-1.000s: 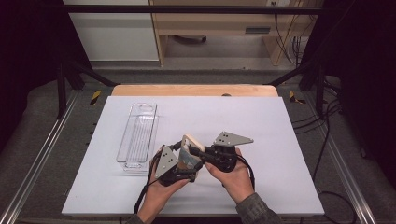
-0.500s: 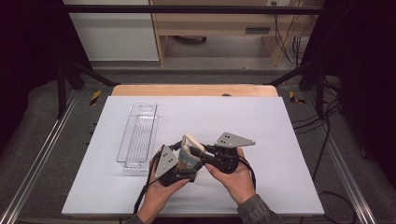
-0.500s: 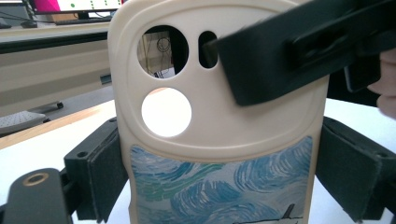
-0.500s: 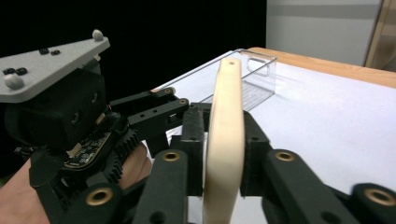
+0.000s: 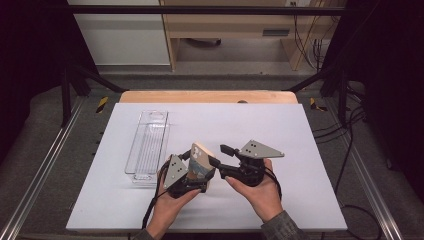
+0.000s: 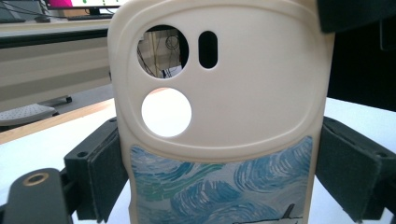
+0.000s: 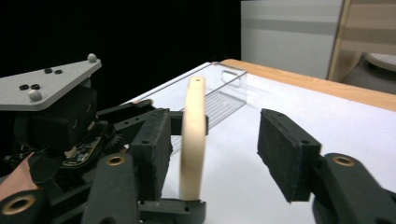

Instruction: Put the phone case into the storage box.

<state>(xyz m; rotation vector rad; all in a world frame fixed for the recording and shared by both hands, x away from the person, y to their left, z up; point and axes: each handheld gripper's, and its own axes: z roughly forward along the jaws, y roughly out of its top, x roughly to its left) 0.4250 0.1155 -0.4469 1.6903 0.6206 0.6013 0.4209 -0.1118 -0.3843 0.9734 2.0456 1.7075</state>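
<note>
A cream phone case (image 5: 200,159) with blue swirl art stands upright a little above the white table. My left gripper (image 5: 196,171) is shut on it; in the left gripper view the case (image 6: 224,116) sits pinched between both pads (image 6: 100,177). My right gripper (image 5: 218,156) comes in from the right. Its jaws have just been opening. In the right gripper view the case (image 7: 193,135) is edge-on between the spread pads (image 7: 285,154), near the left pad and with a wide gap to the right one. The right gripper (image 7: 217,151) is open.
A clear plastic tray (image 5: 147,147) lies lengthwise left of the hands and shows behind the case (image 7: 224,93). The white table sheet (image 5: 300,130) ends at a wooden strip (image 5: 210,96) at the far side. Metal rails run along both sides.
The right gripper's jaws have spread apart and let go of the case. The left gripper still holds the case in the same place.
</note>
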